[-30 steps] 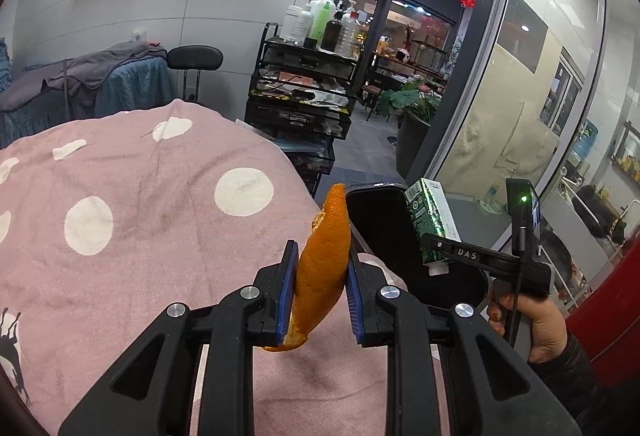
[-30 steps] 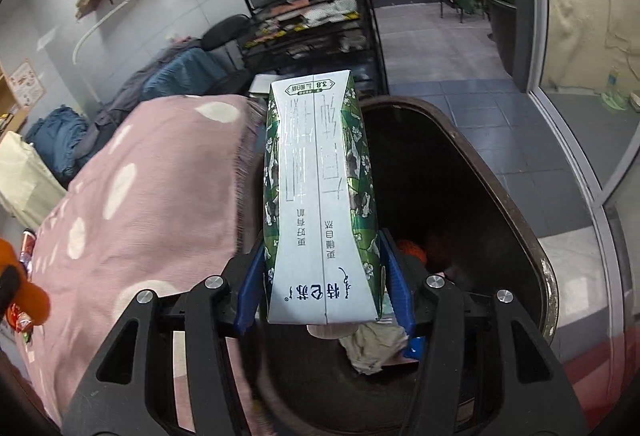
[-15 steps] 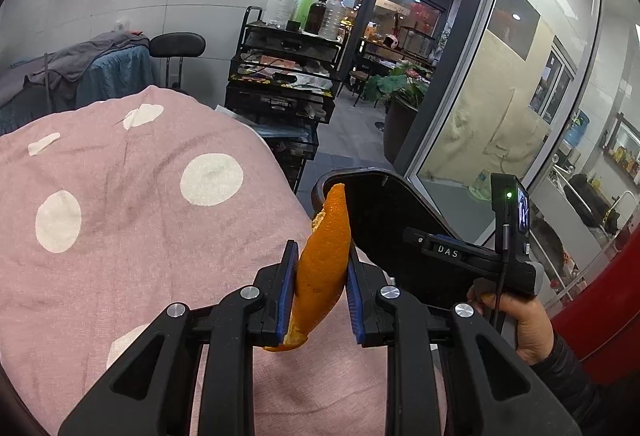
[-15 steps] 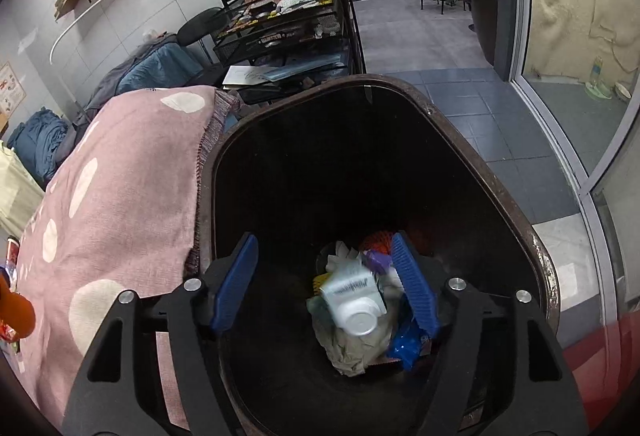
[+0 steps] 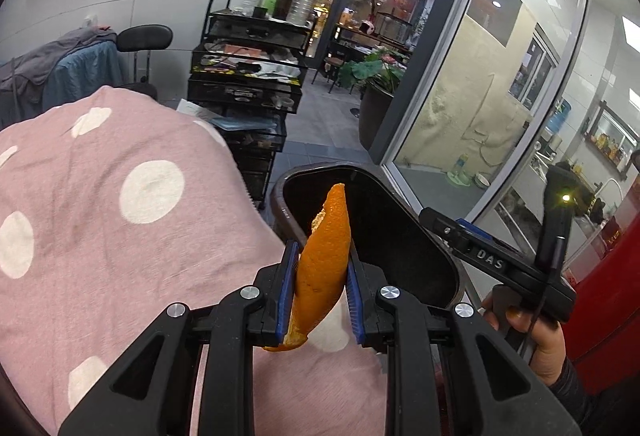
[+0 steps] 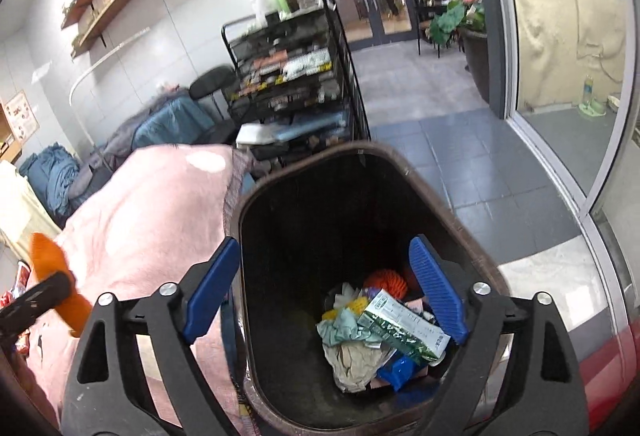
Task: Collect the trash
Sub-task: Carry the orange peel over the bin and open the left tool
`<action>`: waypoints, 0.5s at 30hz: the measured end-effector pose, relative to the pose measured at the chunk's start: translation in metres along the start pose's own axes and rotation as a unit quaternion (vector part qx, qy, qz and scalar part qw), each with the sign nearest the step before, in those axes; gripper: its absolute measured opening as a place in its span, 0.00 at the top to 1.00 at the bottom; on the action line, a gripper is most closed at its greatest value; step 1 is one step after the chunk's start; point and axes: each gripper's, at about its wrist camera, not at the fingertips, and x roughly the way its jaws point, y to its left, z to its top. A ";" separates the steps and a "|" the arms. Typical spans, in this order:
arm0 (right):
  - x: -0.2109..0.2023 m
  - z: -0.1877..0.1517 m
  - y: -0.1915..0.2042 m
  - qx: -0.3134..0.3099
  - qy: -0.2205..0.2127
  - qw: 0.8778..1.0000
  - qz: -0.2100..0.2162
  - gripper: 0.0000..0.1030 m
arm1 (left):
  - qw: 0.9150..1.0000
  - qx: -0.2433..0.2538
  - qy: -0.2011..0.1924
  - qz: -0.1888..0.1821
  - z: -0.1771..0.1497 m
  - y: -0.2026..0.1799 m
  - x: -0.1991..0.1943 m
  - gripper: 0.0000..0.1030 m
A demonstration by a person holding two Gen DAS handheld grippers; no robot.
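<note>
Fingers of your left gripper are clamped on the orange peel, blue pads pressing its two faces just below the middle, with the pointed tip standing up toward the centre of the left wrist frame and the lower end hanging beneath the pads. Your right gripper has just been opening: its fingers stand wide apart with nothing between them, hovering over the trash bin at lower centre of the right wrist frame.

Treat the peel as very light, thin and bendy. It likely flexes rather than resists, so the flat-face pinch you have suits it; a waxy outer skin could slip if you loosen early. It may also cling to a ribbed pad on release.

Down in the bin lies the milk carton on crumpled paper and other scraps; what sits under that heap is hidden. An orange, ribbed thing behind the carton is half covered, so you cannot tell what it is. At the left edge of the right wrist frame the peel is blurred. Beside the bin, the pink spotted cloth covers whatever it rests on, so you cannot say if that is a counter or a bed.
</note>
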 end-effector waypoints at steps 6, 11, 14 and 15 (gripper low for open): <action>-0.022 0.007 -0.006 0.001 -0.043 0.999 -0.019 0.10 | 1.000 0.010 0.017 -0.008 0.010 -0.007 0.022 0.78; -0.037 0.011 -0.019 0.016 -0.062 0.998 -0.024 0.09 | 0.999 0.015 0.034 -0.012 0.019 -0.011 0.039 0.78; -0.042 0.012 -0.023 0.021 -0.068 0.997 -0.026 0.09 | 0.999 0.027 0.042 -0.010 0.023 -0.019 0.050 0.78; -0.044 0.012 -0.025 0.023 -0.070 0.997 -0.026 0.09 | 0.998 0.031 0.045 -0.011 0.025 -0.023 0.054 0.78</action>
